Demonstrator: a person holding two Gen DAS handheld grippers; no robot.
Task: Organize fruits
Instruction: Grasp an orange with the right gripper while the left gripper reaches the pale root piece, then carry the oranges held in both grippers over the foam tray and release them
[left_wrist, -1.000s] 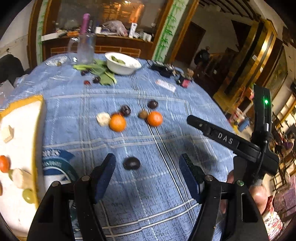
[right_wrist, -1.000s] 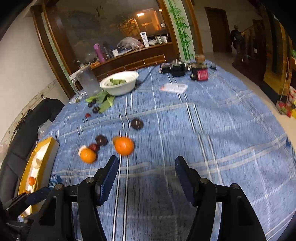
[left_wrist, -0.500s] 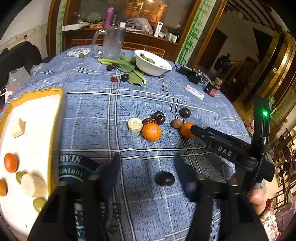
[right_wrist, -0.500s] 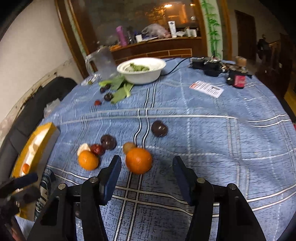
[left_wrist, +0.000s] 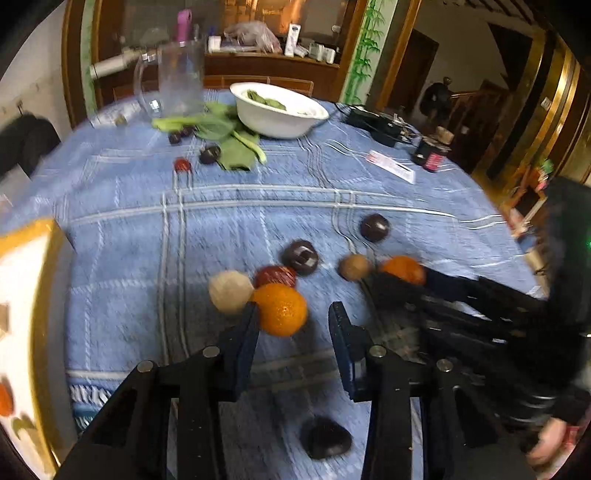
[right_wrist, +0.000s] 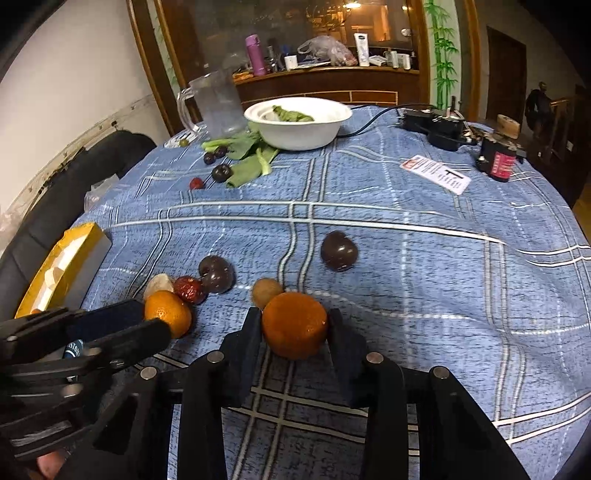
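Grasp step, both sides at once. The right tool (right_wrist: 293, 325) straddles an orange (right_wrist: 295, 325) sitting on the blue checked tabletop (right_wrist: 424, 266); its jaws are closing and both pads look to be touching the peel, so the grip appears made or nearly made. The left tool (left_wrist: 291, 325) reaches a second orange (left_wrist: 282, 309) beside a pale round fruit (left_wrist: 229, 291) and a red date (left_wrist: 275, 276); its jaws are closing too, the left pad is at the peel but the other pad still stands clear, so nothing is gripped there yet. The left view is blurred, contact hard to confirm. A small brown fruit (right_wrist: 266, 291) sits just behind the right orange, dark plums (right_wrist: 338, 251) further back, one more dark fruit (left_wrist: 325, 437) below the left tool. The yellow-rimmed tray (left_wrist: 40, 295) with sorted pieces lies at the left edge, well apart from the right orange. Next move probably: finish both squeezes, lift straight up without nudging the neighbouring fruits, then carry toward the tray. The left tool needs to centre more on its orange first.
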